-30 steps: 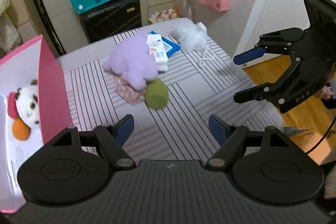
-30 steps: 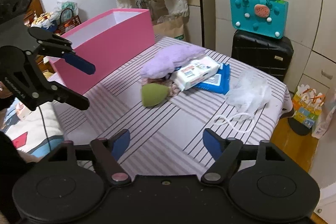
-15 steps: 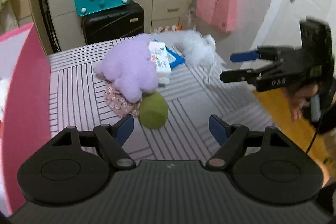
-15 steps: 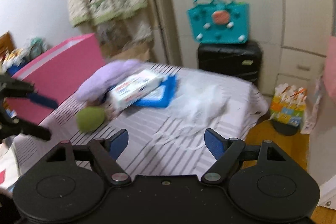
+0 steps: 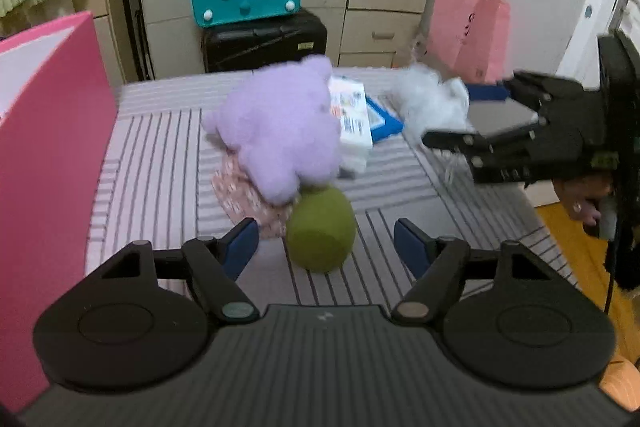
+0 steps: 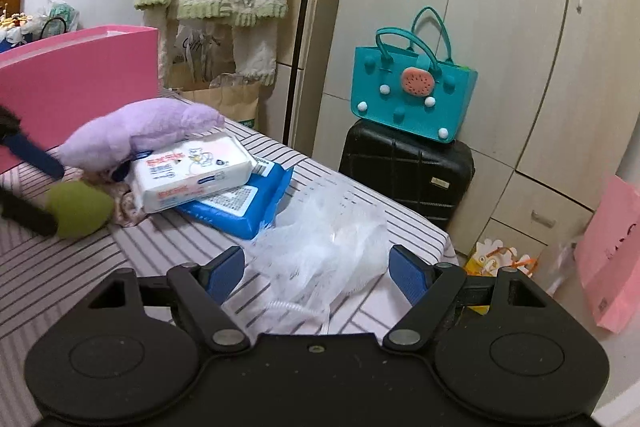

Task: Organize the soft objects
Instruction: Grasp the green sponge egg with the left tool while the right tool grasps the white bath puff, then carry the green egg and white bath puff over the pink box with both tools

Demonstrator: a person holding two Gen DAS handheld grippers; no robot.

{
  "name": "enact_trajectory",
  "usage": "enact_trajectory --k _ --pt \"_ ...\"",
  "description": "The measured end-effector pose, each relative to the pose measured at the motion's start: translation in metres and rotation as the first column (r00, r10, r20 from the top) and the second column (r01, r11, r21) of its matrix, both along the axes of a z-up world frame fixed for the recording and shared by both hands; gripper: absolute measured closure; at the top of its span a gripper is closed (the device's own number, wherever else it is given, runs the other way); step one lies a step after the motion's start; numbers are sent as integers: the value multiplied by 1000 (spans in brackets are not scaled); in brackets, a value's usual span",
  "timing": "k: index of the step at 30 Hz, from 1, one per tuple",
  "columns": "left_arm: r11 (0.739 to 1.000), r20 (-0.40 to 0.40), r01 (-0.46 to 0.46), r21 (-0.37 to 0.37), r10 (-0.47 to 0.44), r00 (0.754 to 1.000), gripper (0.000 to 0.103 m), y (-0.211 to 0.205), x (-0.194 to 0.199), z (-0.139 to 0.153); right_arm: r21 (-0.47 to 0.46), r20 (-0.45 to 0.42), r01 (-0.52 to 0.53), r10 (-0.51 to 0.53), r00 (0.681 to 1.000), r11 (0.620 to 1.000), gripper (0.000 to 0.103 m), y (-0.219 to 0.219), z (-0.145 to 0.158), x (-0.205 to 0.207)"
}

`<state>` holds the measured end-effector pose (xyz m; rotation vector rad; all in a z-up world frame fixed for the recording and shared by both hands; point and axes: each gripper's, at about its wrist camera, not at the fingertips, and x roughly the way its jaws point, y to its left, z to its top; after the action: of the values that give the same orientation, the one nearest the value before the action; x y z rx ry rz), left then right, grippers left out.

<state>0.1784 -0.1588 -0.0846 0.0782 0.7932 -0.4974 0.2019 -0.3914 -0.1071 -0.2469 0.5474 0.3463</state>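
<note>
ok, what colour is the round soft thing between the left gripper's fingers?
Olive green. The ball shows best in the left wrist view, between the open left gripper.

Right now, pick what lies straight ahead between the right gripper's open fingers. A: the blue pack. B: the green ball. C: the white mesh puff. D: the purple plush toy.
C: in the right wrist view the white mesh puff sits between the open fingers of the right gripper, while the green ball, purple plush toy and blue pack lie farther off to its left.
</note>
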Motion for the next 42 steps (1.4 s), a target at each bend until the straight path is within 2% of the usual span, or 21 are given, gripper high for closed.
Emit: enact_trajectory --k 5,8,11,13,15,16,18,20,23,29,33,37,40,42 --pt "999 10 -37 -2 37 999 34 -6 -1 -11 -10 31 -14 14 999 1000 20 2 -10 11" --pt "999 19 -51 8 51 999 34 -9 1 -13 -8 -4 -17 17 1000 1000 23 3 -13 18" --pt "998 28 -59 12 59 998 36 -11 0 -14 12 -23 -14 14 1000 1000 35 4 -10 20" --pt "997 53 -47 60 44 998 42 -16 -2 -16 7 -19 -7 7 1000 1000 41 6 -11 19" --pt "991 104 -40 128 26 994 59 -23 -9 -17 3 -7 1 -1 1000 1000 58 8 -12 15" --pt "992 101 -41 121 29 994 64 -22 -9 -17 -2 2 8 -8 1000 1000 62 9 -12 12" --pt "996 79 -44 78 38 996 66 -18 -8 -15 -36 27 31 -30 999 999 75 15 -13 5" --pt "997 77 -44 58 40 996 67 -15 -8 -15 -62 48 49 -46 998 997 79 21 -12 -3" --pt "998 84 -41 46 37 996 67 -12 -9 -15 -73 70 57 -52 996 996 82 27 -9 -16" --pt "1000 88 -29 4 28 996 68 -7 -15 -7 -47 47 62 -59 997 997 85 28 1 -35" --pt "999 24 -21 -32 22 999 68 1 -17 -7 -8 0 58 -58 998 998 85 27 8 -47" --pt "999 8 -7 -48 7 1000 68 9 -26 -4 28 -49 50 -49 998 998 85 34 10 -62" --pt "999 -8 11 -47 -11 1000 68 15 -34 0 64 -85 29 -23 996 998 85 41 10 -73" --pt "999 -48 24 -22 -25 999 68 19 -37 3 73 -119 4 4 993 997 85 48 12 -78"
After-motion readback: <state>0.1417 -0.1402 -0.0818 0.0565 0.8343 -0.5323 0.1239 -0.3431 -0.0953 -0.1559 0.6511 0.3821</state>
